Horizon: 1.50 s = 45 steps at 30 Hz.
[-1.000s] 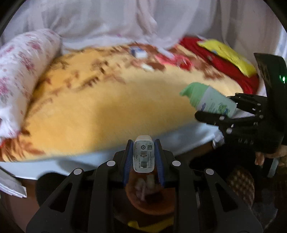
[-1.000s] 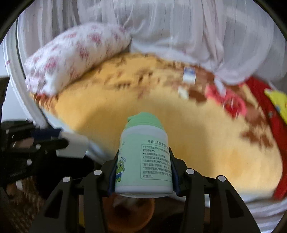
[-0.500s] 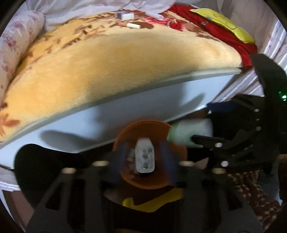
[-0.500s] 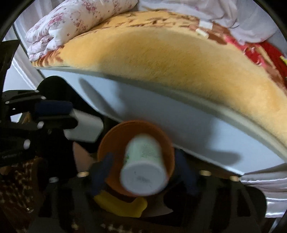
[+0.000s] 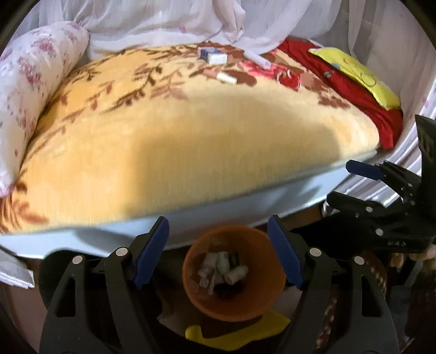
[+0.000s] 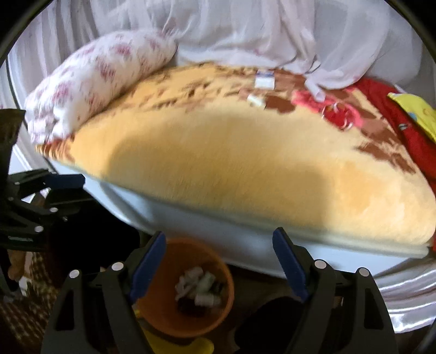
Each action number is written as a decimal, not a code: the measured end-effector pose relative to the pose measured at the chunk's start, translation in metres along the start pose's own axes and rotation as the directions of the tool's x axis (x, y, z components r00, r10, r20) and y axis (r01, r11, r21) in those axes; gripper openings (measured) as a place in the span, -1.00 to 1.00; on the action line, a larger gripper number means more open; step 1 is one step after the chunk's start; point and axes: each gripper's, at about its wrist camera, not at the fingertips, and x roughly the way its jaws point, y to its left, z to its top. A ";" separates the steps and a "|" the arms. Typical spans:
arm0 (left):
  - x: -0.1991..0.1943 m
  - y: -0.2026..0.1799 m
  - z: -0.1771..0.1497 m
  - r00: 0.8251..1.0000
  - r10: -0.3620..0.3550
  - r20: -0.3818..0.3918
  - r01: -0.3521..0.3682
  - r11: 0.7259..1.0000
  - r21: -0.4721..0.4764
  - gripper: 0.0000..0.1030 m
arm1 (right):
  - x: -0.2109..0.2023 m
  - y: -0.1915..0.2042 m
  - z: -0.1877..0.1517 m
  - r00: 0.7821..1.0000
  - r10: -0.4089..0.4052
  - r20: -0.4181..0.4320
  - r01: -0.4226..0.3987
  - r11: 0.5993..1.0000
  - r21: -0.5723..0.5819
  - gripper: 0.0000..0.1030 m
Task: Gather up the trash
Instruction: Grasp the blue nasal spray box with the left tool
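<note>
I am holding both grippers over the bin (image 5: 234, 272), which is sitting on the floor just below the bed edge. Both jaws have just been opening: the left gripper (image 5: 219, 239) is now standing released with nothing between its pads, and the right gripper (image 6: 219, 254) likewise. The white adapter and the green-capped bottle I was carrying a second ago are gone from the jaws, apparently lying in the bin among other scraps. Beyond the bin, a small box (image 5: 212, 55) and a white scrap (image 5: 226, 79) are lying far back on the blanket (image 5: 177, 141), near the curtain (image 5: 163, 21); I judge those next.

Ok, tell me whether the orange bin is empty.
Not empty: the orange bin stands upright beside the bed with several pale scraps of trash at its bottom.
</note>
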 end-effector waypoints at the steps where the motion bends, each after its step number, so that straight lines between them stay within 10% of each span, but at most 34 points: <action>1: 0.001 0.000 0.009 1.000 0.002 0.013 -0.002 1.000 0.001 0.42 | -0.002 -0.004 0.005 1.000 -0.004 0.020 0.004 1.000 0.008 0.53; 22: 0.118 -0.014 0.239 0.988 0.088 0.123 -0.083 0.996 -0.042 0.42 | 0.010 -0.086 0.047 0.984 -0.053 0.172 0.027 0.988 0.152 0.54; 45: 0.276 0.005 0.363 0.969 0.249 -0.006 -0.242 0.938 -0.247 0.42 | 0.023 -0.129 0.044 0.975 -0.130 0.182 0.085 0.968 0.238 0.56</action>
